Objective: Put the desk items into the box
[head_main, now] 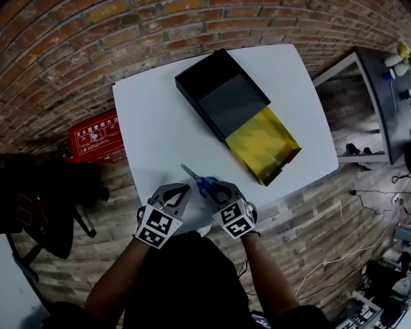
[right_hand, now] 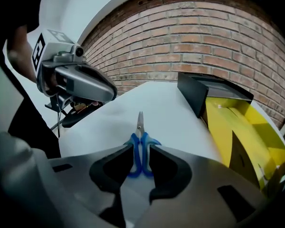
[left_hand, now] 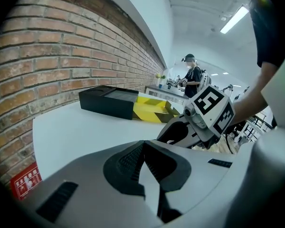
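Observation:
A pair of blue-handled scissors lies on the white table near its front edge, blades pointing away from me. My right gripper is shut on the handles. My left gripper hovers just to the left of the scissors, shut with nothing in it. Further back sits the black box. Its yellow inner tray is slid out and looks empty.
A red sign box lies on the brick floor left of the table. At the far left is a dark chair. A grey shelf unit stands to the right. Far behind the table stands a person.

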A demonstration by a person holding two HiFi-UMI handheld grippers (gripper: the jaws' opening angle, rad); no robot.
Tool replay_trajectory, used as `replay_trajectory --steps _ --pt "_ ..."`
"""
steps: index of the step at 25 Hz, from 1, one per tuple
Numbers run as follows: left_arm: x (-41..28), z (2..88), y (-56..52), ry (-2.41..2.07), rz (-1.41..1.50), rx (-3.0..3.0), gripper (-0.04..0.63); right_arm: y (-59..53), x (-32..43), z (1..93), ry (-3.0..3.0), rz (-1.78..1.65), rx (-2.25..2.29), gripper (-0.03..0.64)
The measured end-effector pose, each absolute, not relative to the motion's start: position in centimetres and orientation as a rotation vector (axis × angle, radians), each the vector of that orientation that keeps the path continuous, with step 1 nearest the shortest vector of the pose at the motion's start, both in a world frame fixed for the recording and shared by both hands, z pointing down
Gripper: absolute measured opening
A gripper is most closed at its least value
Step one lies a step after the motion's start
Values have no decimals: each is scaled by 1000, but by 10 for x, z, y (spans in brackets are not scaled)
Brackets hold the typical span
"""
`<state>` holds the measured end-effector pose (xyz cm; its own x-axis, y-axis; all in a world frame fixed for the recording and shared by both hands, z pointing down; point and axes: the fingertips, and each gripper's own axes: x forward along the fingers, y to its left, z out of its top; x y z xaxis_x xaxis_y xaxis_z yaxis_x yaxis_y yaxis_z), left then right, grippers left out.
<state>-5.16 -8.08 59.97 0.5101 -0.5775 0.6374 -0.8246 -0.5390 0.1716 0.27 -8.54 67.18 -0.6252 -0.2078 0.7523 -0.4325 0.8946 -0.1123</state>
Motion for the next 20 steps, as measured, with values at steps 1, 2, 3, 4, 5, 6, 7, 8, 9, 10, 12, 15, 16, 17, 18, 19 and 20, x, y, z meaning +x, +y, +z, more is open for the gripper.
replay_trajectory --steps 1,2,3,4,5,6,7,8,9,10,12,15,16,17,18,19,20 --pt "-52 600 -81 -1151 724 2294 14 -86 1 673 -2253 354 448 115" --pt "-52 601 -81 -1152 723 2291 14 -86 0 675 -2247 343 439 115" --pt "-53 601 -81 -1153 722 2289 14 -86 0 676 -2240 330 430 115" --pt "-53 601 -82 -1154 720 2287 14 -86 -1 677 -2236 317 423 115" --pt "-54 602 -82 -1155 719 2286 14 -86 -1 677 -2232 306 417 114" --pt "-54 602 -82 -1157 717 2284 14 -86 -2 678 -2229 297 413 115" --pt "-55 602 -82 -1158 716 2283 14 -85 -2 678 -2225 289 410 114" --pt "-55 603 -83 -1158 716 2282 14 -85 -1 678 -2220 280 408 114" --pt "-55 603 -83 -1159 714 2281 14 -85 -1 679 -2216 273 406 110" --pt "-55 603 -84 -1160 713 2281 14 -85 -1 679 -2213 268 405 107" --pt "-55 602 -86 -1164 711 2279 14 -85 0 679 -2213 264 403 98" --pt "-57 601 -87 -1172 709 2278 14 -86 0 676 -2228 267 404 95" --pt "-58 601 -87 -1174 707 2277 14 -86 0 674 -2236 267 407 95" --pt "-58 600 -87 -1177 704 2276 14 -87 0 672 -2244 268 410 95" --pt "-59 600 -87 -1179 701 2275 14 -87 0 670 -2251 269 413 95" --pt "-61 599 -88 -1183 699 2273 14 -88 0 668 -2257 270 416 95" --pt "-62 599 -88 -1186 698 2272 14 -88 -1 666 -2264 271 419 95"
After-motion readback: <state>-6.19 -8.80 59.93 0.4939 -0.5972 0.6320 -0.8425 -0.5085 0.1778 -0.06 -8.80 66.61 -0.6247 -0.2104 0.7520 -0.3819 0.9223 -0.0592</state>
